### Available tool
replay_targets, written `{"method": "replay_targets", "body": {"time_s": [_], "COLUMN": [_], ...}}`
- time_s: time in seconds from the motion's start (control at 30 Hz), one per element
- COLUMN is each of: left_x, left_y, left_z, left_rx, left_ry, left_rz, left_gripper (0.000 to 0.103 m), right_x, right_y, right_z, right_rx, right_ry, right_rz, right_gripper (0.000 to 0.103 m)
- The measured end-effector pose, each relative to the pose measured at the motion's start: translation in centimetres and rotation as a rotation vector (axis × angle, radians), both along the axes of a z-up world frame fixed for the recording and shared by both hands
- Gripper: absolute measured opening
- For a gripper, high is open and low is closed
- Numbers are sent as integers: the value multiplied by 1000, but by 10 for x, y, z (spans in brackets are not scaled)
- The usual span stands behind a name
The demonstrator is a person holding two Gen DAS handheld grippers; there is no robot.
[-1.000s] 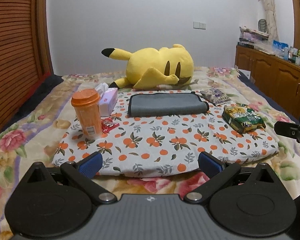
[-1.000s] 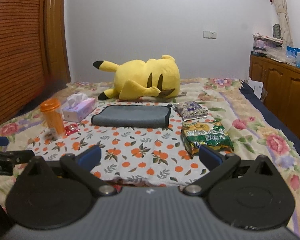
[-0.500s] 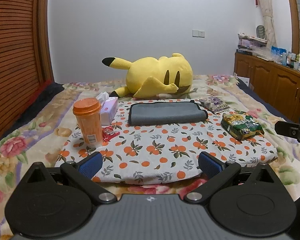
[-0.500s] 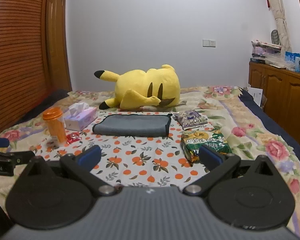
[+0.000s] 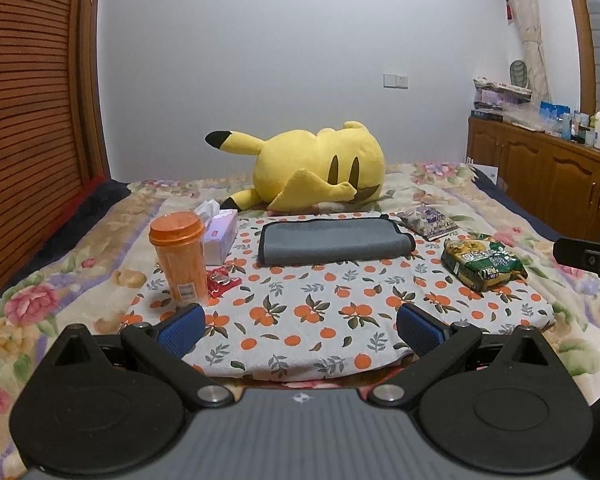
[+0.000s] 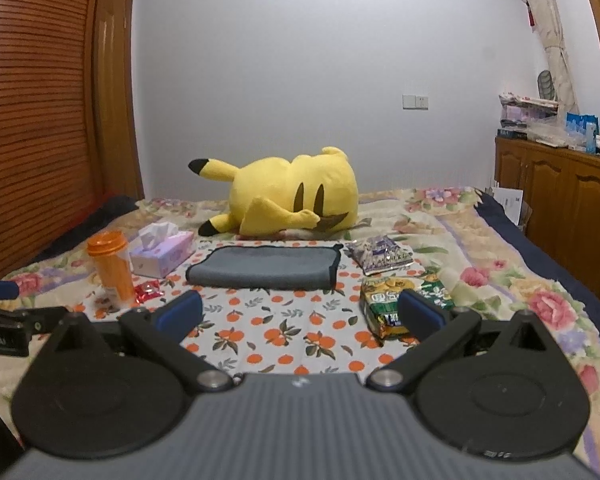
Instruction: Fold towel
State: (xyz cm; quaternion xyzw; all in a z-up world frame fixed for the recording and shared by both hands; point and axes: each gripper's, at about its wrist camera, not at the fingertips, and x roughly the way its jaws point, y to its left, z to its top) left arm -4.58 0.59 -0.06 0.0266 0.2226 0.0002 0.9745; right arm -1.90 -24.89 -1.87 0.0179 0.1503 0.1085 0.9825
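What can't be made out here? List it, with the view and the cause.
- Gray towel: layer count, both views; only the top and near edge show.
- Green snack bag, right wrist view: near corner hidden behind the right gripper finger.
- Orange cup: label print too small, left wrist view.
- Counter items: too small and cut by the right edge.

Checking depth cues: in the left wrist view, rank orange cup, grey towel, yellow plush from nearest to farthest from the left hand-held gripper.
From the left hand-held gripper:
1. Orange cup: nearest, front left on the orange-print cloth.
2. Grey towel: centre, further back on the cloth.
3. Yellow plush: farthest, lying behind the towel near the wall.
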Motion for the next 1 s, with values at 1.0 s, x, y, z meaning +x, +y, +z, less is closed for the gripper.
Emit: {"method": "replay_targets", "body": {"time_s": [1.0], "left_x": [-6], "left_y": [-1], "left_z": [1], "left_rx": [10], "left_ry": [-42], "left_rz": [-3], "left_gripper": [103], "right_x": [-4], "right_y": [-5], "right_z": [2], "right_rx": [19], "right_ry": [-43], "right_rz": [-8], "right_gripper": [103]}}
